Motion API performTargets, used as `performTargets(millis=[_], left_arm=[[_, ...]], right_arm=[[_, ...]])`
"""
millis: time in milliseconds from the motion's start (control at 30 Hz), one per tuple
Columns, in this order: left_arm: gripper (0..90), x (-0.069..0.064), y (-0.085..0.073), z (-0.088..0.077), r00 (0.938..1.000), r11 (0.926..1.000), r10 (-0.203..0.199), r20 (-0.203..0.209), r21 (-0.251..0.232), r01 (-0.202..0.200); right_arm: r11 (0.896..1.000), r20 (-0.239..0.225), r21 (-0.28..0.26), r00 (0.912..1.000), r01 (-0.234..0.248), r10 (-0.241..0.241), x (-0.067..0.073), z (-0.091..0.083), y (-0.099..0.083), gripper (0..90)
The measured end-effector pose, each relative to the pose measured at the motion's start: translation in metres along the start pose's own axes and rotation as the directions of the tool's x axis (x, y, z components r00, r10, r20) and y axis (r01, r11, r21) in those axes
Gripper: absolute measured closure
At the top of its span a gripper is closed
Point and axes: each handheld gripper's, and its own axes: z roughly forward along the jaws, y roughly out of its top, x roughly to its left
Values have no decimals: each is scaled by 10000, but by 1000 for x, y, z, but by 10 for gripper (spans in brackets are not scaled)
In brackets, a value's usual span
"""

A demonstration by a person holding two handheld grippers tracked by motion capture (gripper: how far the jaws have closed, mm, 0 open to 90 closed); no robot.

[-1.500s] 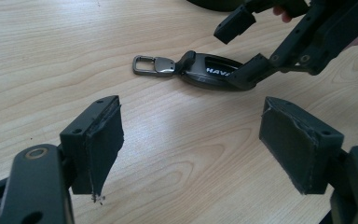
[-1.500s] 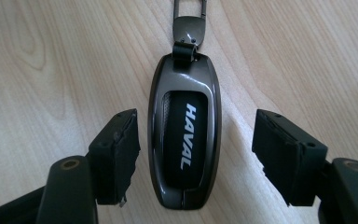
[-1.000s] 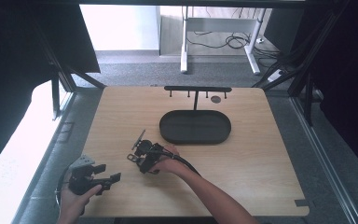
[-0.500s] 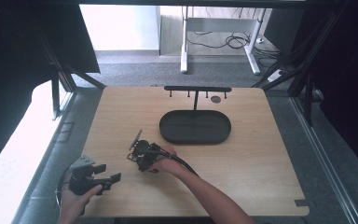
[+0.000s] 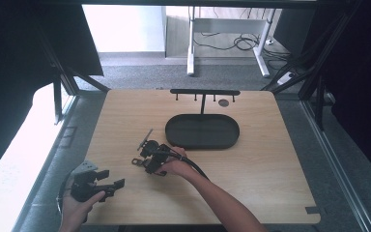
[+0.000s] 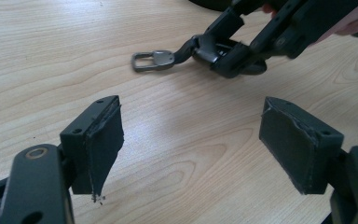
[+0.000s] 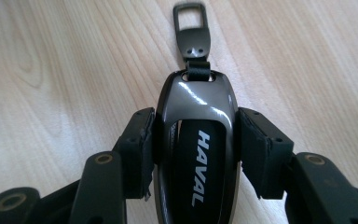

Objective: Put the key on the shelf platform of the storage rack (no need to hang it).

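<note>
HAVAL key fob tight between both jaws, metal loop ahead on wood.

A glossy dark key fob, rounded in outline and marked HAVAL in white letters, lies flat on the pale wooden table, left of centre and towards the near side. A short black strap at its tip joins a flat grey metal tab ending in a rectangular loop. The right hand-held gripper clamps its two sides.
</note>
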Motion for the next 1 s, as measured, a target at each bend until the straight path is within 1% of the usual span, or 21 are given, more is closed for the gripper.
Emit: performTargets(millis=[167,233,300,333,433,467,500,733,1000], left_arm=[[219,0,0,0,10000,10000,-11,1,23,11],[219,0,0,1,10000,10000,-1,-7,22,1],[219,-1,0,1,10000,10000,-16,-7,18,16],[219,-1,0,1,10000,10000,7,-12,20,-7],[219,-1,0,1,10000,10000,4,-7,21,-4],[219,-1,0,1,10000,10000,-30,11,30,30],[219,-1,0,1,10000,10000,-31,12,38,31],[219,-2,0,2,10000,10000,15,-4,69,-15],[218,-2,0,2,10000,10000,5,-9,73,-5]], right_arm=[[9995,-47,-319,10000,-12,11,-3,-16,-2,492],[9987,129,-509,9999,29,-23,-4,-23,-3,492],[9983,114,-590,9999,-13,19,-5,-29,-4,492],[9978,226,-664,9997,60,-45,-5,-33,-4,491],[9969,262,-779,9996,72,-52,-5,-41,-6,492],[9968,278,-788,9995,140,-118,-6,-43,-7,492],[9965,227,-822,9997,120,-102,-6,-46,-7,492],[9944,241,-1047,9997,114,-90,-4,-61,-12,492],[9916,251,-1291,9997,107,-76,-6,-73,-17,493]])
